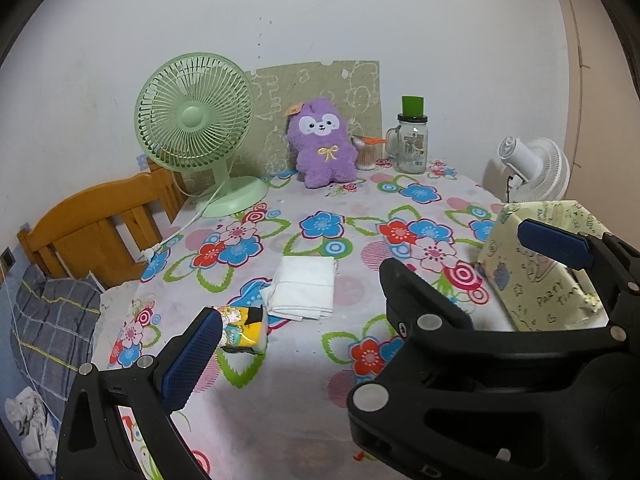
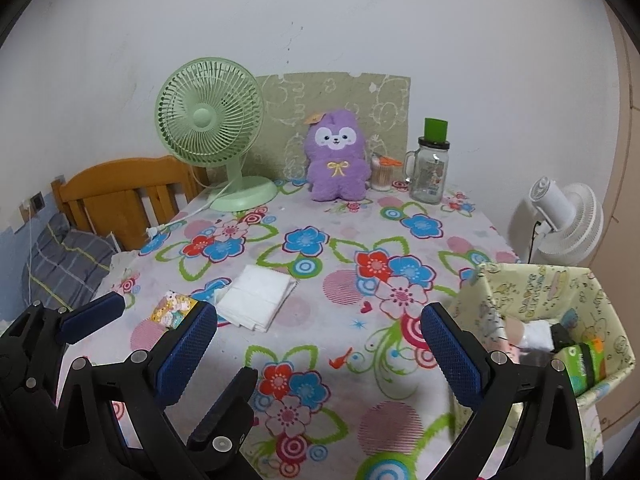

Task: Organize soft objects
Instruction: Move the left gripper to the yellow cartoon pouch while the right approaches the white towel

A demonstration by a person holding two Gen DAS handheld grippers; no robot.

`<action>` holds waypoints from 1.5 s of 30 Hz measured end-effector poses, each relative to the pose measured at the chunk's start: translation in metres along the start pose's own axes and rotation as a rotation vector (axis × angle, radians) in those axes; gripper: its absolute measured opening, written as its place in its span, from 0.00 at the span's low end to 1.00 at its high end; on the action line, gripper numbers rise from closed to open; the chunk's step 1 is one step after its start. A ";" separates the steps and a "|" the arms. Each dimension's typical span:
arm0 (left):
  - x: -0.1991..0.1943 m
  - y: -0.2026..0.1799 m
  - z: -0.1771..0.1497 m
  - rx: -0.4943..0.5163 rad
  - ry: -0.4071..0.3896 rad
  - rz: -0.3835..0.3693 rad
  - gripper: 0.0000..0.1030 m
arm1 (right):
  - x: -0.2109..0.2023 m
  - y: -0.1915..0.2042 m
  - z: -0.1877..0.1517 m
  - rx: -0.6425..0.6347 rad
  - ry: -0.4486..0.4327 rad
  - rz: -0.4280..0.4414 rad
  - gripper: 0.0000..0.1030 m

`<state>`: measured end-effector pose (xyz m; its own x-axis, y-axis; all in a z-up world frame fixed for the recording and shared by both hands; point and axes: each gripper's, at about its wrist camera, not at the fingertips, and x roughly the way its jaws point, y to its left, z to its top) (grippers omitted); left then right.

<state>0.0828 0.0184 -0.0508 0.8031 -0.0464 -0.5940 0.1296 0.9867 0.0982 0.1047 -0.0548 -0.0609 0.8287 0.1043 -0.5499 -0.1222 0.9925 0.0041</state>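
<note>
A: Starting at the fingers: reading the left gripper [image 1: 320, 320] as spread wide, gripping nothing. Seeing only one blue pad [image 1: 192, 356], at lower left of its own view; getting the other blocked by the right gripper crossing in front.

B: Confirming from the right wrist view: seeing the right gripper [image 2: 320, 312] spread wide as well, holding nothing, framing only the flowered tablecloth [image 2: 400, 220].

A: Moving outward: finding the cartoon-print packet [image 1: 242, 330] lying flat just beside that lower-left pad, a little right of its tip, hardly inside the gap. Judging its long axis as running roughly across the frame.

B: Placing the folded white cloth [image 1: 306, 286] just beyond it, toward frame centre. Touching the packet or merely close, not managing to tell.

A: Going further out: spotting the yellow fabric bin [image 2: 532, 280] at the right edge, already holding a green pack [image 2: 584, 364], and sitting nearer the right gripper. Noting the purple plush [image 1: 324, 142] at upper centre, upright against the wall, well apart from both grippers.

B: Judging the left gripper as the nearer one for the packet. Expecting to need a small shift toward frame left to straddle it, and probably a wrist turn, since closing across the frame looks like squeezing along the long axis.

A: Agreeing. Watching also for snagging the cloth's near corner while closing.
</note>
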 end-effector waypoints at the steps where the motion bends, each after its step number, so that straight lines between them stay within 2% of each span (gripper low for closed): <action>1: 0.003 0.002 0.000 0.002 0.002 0.002 1.00 | 0.003 0.001 0.001 0.000 0.002 0.003 1.00; 18: 0.039 0.032 0.003 -0.002 0.044 0.037 1.00 | 0.049 0.026 0.009 -0.050 0.033 0.037 1.00; 36: 0.086 0.068 -0.003 -0.024 0.148 0.076 1.00 | 0.107 0.043 0.006 -0.062 0.122 0.077 1.00; 42: 0.100 0.073 -0.006 -0.022 0.181 0.084 0.97 | 0.122 0.047 0.005 -0.071 0.152 0.089 1.00; 45: 0.106 0.078 -0.006 -0.035 0.197 0.079 0.91 | 0.133 0.049 0.005 -0.058 0.190 0.123 1.00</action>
<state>0.1744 0.0913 -0.1105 0.6804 0.0589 -0.7305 0.0479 0.9911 0.1246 0.2115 0.0078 -0.1295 0.6883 0.2051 -0.6959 -0.2515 0.9672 0.0362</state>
